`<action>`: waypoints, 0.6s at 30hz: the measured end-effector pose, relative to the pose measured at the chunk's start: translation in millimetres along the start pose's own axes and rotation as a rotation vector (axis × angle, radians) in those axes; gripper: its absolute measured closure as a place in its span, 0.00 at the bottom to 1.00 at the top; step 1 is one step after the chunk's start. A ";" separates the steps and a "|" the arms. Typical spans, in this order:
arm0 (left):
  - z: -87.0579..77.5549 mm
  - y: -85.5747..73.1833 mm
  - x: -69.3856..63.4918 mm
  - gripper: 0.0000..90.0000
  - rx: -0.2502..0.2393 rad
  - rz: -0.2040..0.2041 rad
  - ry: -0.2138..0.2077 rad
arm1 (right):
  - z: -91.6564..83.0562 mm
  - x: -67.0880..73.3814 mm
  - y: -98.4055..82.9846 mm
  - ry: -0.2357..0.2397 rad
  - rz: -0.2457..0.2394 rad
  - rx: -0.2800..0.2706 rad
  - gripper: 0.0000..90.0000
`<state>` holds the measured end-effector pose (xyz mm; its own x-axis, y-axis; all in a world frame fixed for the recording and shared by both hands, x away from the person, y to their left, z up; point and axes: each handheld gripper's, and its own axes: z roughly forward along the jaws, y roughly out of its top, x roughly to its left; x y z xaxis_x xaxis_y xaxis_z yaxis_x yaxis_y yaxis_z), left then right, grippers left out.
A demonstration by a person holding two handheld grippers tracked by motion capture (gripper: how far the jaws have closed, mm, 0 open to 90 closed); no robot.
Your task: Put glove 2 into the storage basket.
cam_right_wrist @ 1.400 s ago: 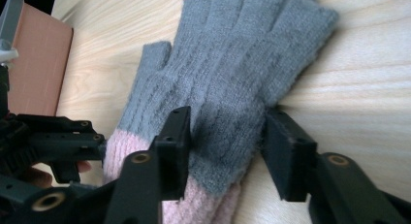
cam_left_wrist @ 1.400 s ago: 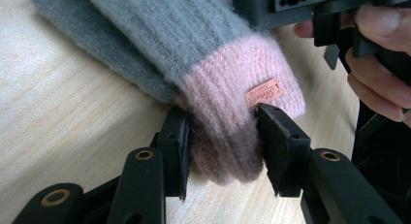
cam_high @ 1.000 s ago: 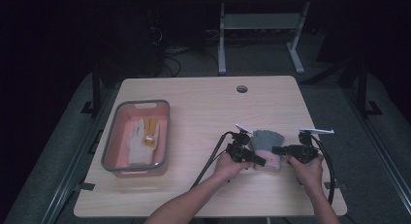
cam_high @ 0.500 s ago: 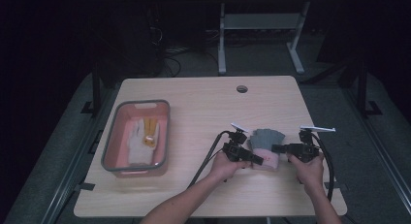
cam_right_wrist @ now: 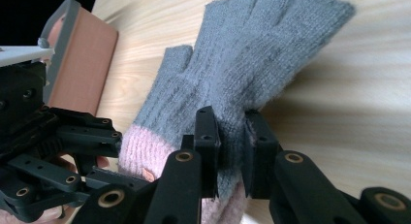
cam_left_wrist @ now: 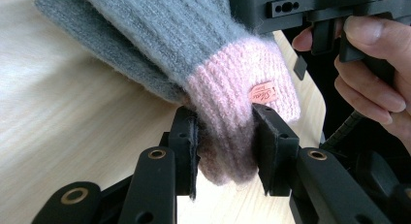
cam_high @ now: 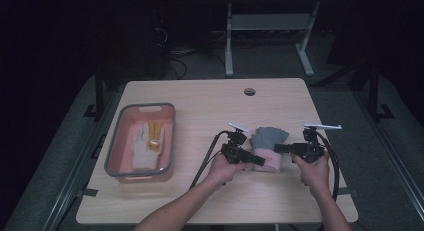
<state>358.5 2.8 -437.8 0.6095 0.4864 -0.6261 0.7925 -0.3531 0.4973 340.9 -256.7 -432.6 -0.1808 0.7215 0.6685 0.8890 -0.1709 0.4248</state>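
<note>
In the high view a grey glove (cam_high: 269,139) with a pink cuff (cam_high: 266,161) sits in the lower right part of the frame, on the pale wooden table (cam_high: 200,96), held between two grippers that come in from the bottom edge. The left gripper (cam_high: 258,161) reaches in from the glove's left side, and in the left gripper view its jaws are clenched on the pink cuff (cam_left_wrist: 242,112), squeezing the ribbed knit just below a small orange label (cam_left_wrist: 261,94) in the middle of that frame. The right gripper (cam_high: 278,149) comes from the glove's right side; in the right gripper view, low in the middle of the frame, its jaws pinch a fold of the grey knit (cam_right_wrist: 252,64) just above the cuff, with the glove's fingers fanning out toward the upper right. The person's right hand (cam_left_wrist: 373,73) shows at the right edge of the left gripper view, wrapped around its gripper's handle. At the left of the high view, well apart from the grey glove, a pink tray (cam_high: 116,151) with a grey rim holds a white glove (cam_high: 141,150) with yellow on it.
</note>
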 end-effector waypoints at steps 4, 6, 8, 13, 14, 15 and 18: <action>-12.2 -0.7 1.6 0.71 -0.015 -0.001 -0.001 | 3.1 9.8 3.5 0.012 -0.015 0.001 0.87; -18.5 -1.6 2.4 0.71 -0.022 -0.003 0.003 | 5.1 14.8 5.4 0.018 -0.028 0.000 0.87; -25.0 -2.0 3.3 0.71 -0.033 -0.001 0.007 | 7.7 21.1 7.7 0.021 -0.037 0.006 0.87; -41.8 -3.3 5.8 0.71 -0.044 0.002 0.020 | 14.7 34.8 12.8 0.041 -0.060 0.013 0.87; -44.8 -3.6 6.2 0.71 -0.047 -0.001 0.023 | 16.1 37.9 14.0 0.043 -0.062 0.017 0.87; -47.7 -4.1 6.9 0.71 -0.051 -0.002 0.024 | 17.8 40.5 15.2 0.043 -0.069 0.017 0.87; -55.7 -5.3 8.2 0.71 -0.053 0.003 0.031 | 21.4 46.9 17.7 0.055 -0.077 0.024 0.87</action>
<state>358.1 53.2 -412.1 0.6102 0.5102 -0.6061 0.7880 -0.3119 0.5308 357.1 -211.5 -406.7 -0.2715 0.6934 0.6674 0.8813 -0.0996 0.4619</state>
